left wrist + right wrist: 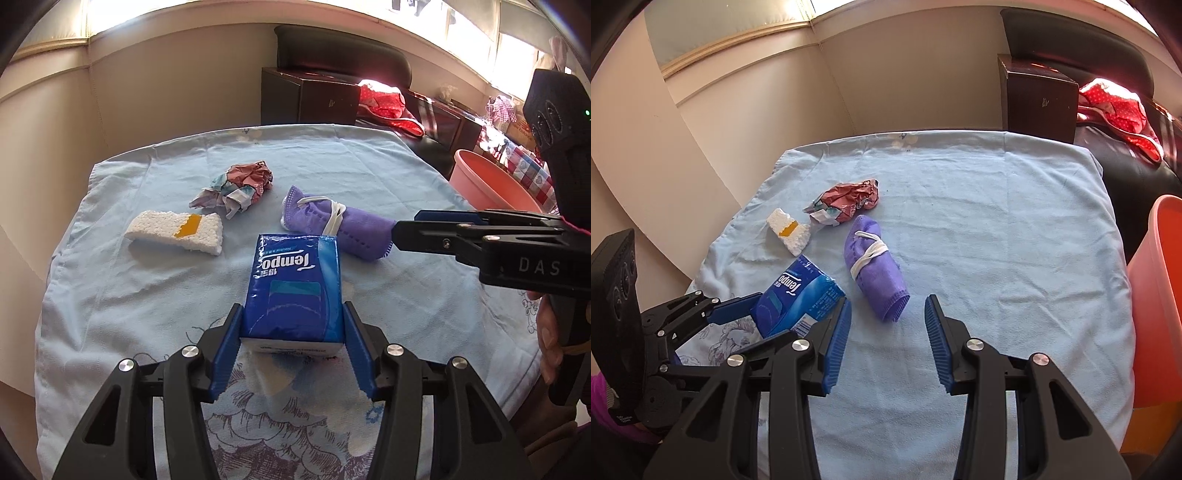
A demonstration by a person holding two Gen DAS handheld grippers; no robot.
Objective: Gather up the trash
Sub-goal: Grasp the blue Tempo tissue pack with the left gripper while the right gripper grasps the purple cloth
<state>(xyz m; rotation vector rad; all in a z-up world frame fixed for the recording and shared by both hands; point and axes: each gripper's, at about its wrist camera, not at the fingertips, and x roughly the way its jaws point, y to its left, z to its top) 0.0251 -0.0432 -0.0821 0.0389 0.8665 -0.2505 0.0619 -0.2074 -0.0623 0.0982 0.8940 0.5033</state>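
— Blue plastic, the tissue pack [293,288]: where does it lie?
— On the light blue cloth [147,295], between the left gripper's [293,326] pads, which touch both its sides.
— And the right gripper [888,325]?
— Its jaws stand apart over bare cloth, nothing between them, the rolled purple mask [873,266] just beyond.
— Anything else?
— White foam piece [175,230] and crumpled wrapper [236,186] farther back; a pink bin [487,181] beside the table.

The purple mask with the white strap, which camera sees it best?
The right wrist view: the whole purple mask lies unblocked on the blue cloth. In the left wrist view, the tissue pack and right gripper cover parts of it.
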